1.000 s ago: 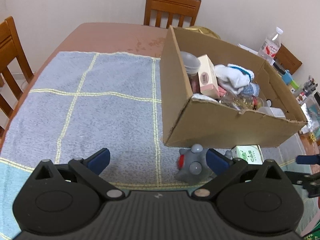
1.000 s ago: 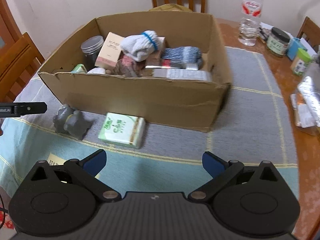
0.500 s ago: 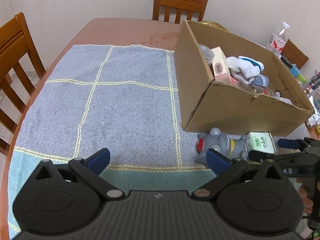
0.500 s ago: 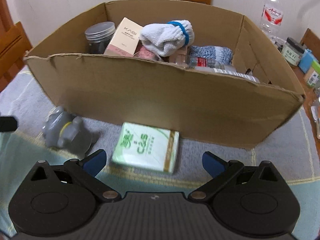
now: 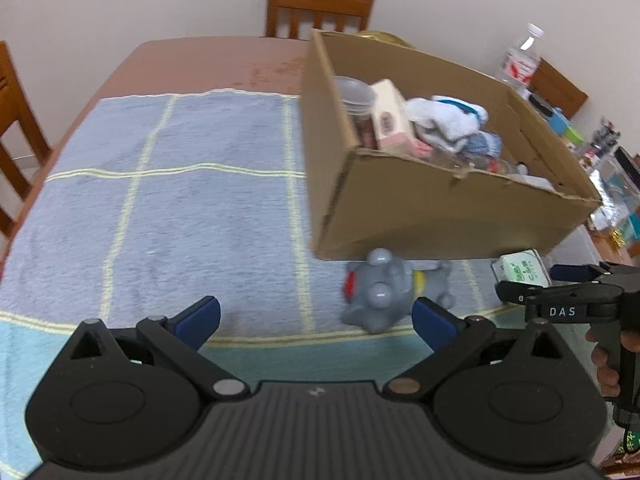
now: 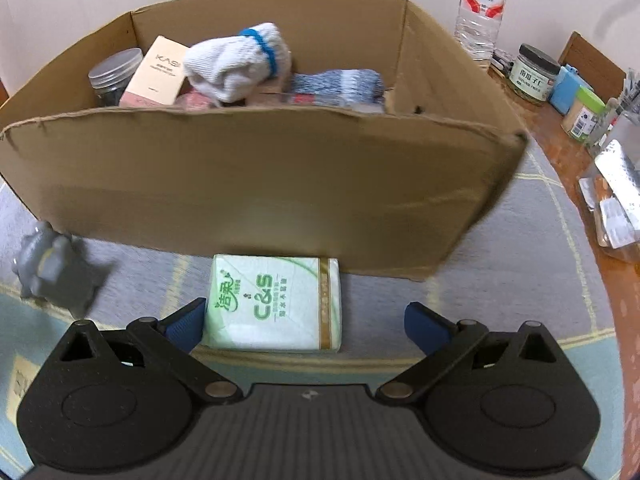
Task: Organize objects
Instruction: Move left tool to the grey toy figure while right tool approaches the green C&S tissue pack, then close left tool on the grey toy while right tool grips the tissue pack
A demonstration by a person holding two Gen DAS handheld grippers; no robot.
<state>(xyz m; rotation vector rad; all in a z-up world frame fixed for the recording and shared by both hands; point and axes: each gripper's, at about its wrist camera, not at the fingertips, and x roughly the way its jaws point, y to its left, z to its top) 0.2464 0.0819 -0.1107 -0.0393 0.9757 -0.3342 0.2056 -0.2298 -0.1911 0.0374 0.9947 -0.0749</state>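
My right gripper [image 6: 304, 322], jaws apart, flanks the tissue pack [image 6: 274, 304] beside the cardboard box [image 6: 256, 184]: light, soft, slippery; I'd clamp its long sides. Left gripper [image 5: 316, 316]: apart.

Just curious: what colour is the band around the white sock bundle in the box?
Blue. The band circles the white sock bundle; clearest in the right wrist view.

The green-and-white tissue pack [image 6: 276, 304] lying near the box reads "C&S". A pale pink carton [image 6: 160, 72] inside the cardboard box [image 6: 256, 184] reads "KAS". The right claw [image 5: 536, 280], seen from the left wrist view, carries "DAS".
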